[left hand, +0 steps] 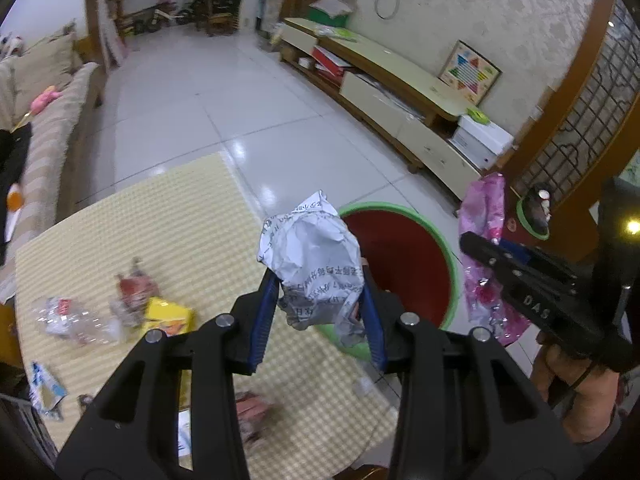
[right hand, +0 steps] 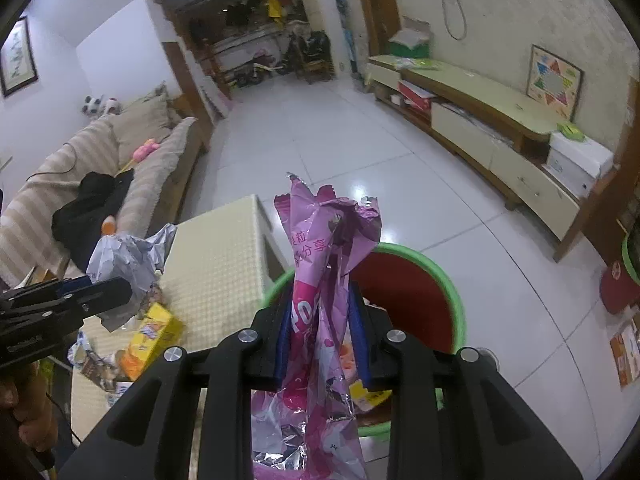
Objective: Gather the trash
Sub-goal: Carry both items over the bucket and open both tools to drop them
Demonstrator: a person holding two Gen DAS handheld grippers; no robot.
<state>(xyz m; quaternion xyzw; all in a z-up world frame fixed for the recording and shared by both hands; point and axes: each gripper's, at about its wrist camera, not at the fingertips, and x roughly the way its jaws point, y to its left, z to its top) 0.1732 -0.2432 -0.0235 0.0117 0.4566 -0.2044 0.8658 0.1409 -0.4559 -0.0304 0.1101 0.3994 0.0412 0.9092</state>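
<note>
The crumpled paper (left hand: 316, 256) hangs at the counter (left hand: 192, 216) edge, just short of the green-rimmed bin (left hand: 450, 256); the pink wrapper (right hand: 324, 280) rides over that bin's near rim. Best to carry each fully over the red opening before releasing. The left tongs (left hand: 320, 304) pinch the paper, partly closed; the right tongs (right hand: 320, 320) squeeze the wrapper, nearly closed.

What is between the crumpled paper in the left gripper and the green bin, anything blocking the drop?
Nothing visible. The left gripper holds the crumpled paper at the table edge, beside the green bin's open mouth. The right gripper holds a pink wrapper nearby.
</note>
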